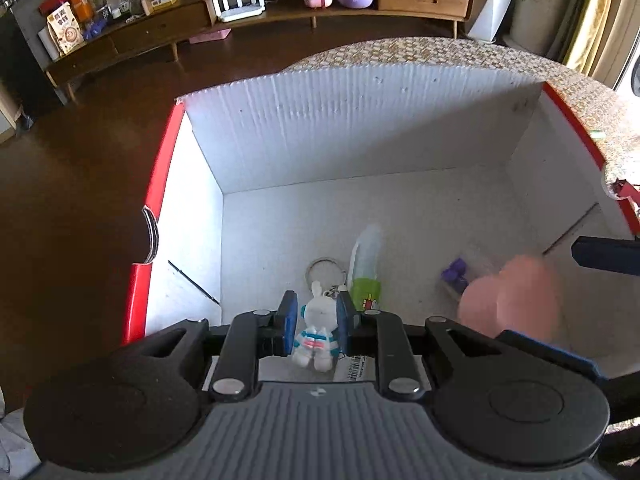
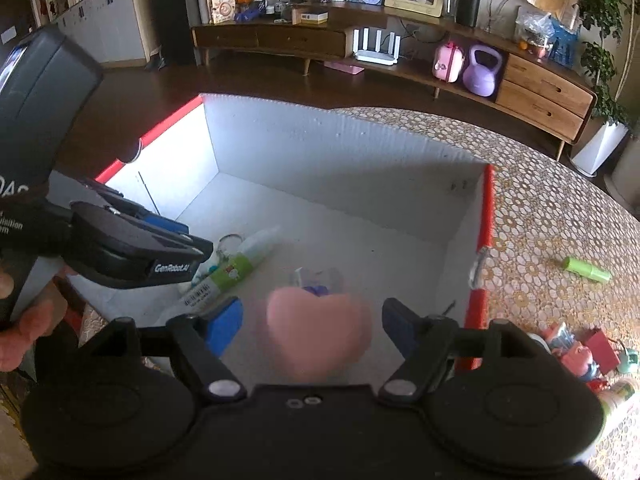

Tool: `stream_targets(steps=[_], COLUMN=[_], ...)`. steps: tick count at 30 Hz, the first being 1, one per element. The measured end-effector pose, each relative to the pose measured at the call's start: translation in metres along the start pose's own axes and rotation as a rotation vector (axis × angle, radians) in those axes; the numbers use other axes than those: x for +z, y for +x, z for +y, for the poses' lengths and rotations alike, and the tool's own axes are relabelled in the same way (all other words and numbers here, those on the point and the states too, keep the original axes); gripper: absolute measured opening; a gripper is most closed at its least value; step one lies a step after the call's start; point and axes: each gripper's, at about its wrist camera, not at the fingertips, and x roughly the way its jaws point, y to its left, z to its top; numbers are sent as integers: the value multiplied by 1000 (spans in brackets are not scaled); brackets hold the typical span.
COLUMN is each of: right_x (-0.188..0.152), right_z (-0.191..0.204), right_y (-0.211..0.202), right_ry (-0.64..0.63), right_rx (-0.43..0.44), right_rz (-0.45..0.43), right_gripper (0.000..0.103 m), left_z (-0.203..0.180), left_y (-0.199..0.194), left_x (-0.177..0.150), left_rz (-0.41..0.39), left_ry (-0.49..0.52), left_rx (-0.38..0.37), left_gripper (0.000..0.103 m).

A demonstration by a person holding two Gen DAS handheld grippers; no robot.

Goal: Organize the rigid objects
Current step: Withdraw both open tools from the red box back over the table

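Sitting on the patterned tabletop [image 2: 560,216], a red-edged white cardboard box [image 1: 360,136] holds everything: a blurred pink heart-shaped object [image 2: 318,330] between the spread, empty fingers of the right gripper [image 2: 312,326], a white-and-green tube [image 1: 365,270] lying on the floor, a small purple item [image 1: 455,273] beside the heart, and a white rabbit keychain figure [image 1: 318,328], which the left gripper [image 1: 317,320] clamps between its blue pads.
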Motion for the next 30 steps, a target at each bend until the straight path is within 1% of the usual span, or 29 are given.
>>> stream_targets(steps=[11, 19, 23, 30], right_x=[-12, -28, -42, -73], right_z=[-12, -20, -31, -49], right_y=[-59, -112, -130, -159], right_ry=[35, 42, 59, 94], right_rx=[48, 93, 100, 105], right_rz=[-99, -180, -201, -236], right_gripper=[81, 87, 88, 92], left_z=[-24, -39, -47, -72], left_y=[-55, -89, -106, -130], left_x=[-10, -18, -25, -42], left_rz=[-113, -185, -211, -258], left_ry=[16, 30, 15, 35], left_rx=[-16, -29, -50, -69], left_gripper=[20, 20, 20, 20])
